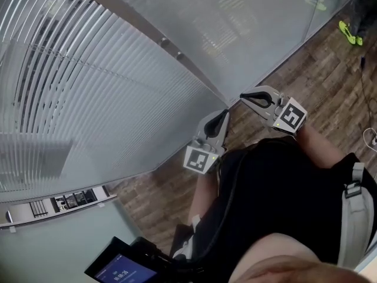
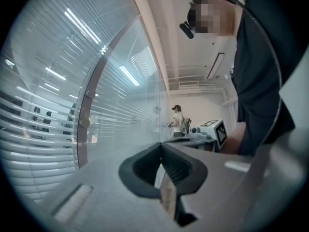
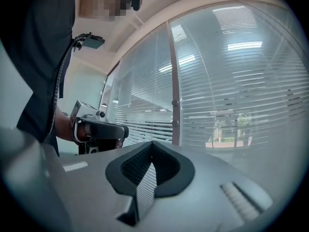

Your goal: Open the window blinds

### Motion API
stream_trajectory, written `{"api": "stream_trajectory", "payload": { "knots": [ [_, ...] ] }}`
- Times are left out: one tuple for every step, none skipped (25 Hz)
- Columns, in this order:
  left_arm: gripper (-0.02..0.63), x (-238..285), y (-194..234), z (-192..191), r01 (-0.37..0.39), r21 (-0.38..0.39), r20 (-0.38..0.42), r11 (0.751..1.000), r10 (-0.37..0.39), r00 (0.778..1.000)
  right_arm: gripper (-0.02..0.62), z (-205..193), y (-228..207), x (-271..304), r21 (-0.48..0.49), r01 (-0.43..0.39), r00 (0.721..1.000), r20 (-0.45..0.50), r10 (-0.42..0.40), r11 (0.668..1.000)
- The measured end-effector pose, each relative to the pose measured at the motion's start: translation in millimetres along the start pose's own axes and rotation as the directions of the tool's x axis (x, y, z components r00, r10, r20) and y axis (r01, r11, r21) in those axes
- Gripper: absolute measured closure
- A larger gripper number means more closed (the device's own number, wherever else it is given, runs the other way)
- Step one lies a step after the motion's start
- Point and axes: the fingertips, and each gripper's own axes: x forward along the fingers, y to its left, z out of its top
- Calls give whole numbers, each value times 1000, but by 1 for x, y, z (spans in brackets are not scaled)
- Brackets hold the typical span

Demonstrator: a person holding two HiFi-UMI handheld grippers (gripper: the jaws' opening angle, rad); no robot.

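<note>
The window blinds [image 1: 88, 99] hang behind a glass wall, their pale horizontal slats tilted so that some of the outside shows through. They also fill the left of the left gripper view [image 2: 29, 115] and the right of the right gripper view [image 3: 231, 110]. A metal frame post [image 1: 171, 49] divides the glass panes. My left gripper [image 1: 222, 115] [image 2: 161, 145] is shut with nothing in it and points at the glass near the floor. Just right of it, my right gripper [image 1: 242, 97] [image 3: 152, 143] is also shut and holds nothing. Neither touches the glass. No cord or wand can be made out.
Wooden floor [image 1: 330, 81] runs along the base of the glass. A ledge with small items [image 1: 53, 205] and a device with a lit screen [image 1: 121, 270] are at lower left. A cable [image 1: 370, 137] lies at right. Another person [image 2: 177, 121] stands far off along the wall.
</note>
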Motion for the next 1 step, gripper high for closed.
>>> {"api": "stream_trajectory", "payload": {
  "knots": [
    [603, 2, -2, -1, 4, -1, 1, 1000, -4, 1000, 591, -1, -1, -3, -1, 2, 1000, 0, -2, 1000]
  ]
}}
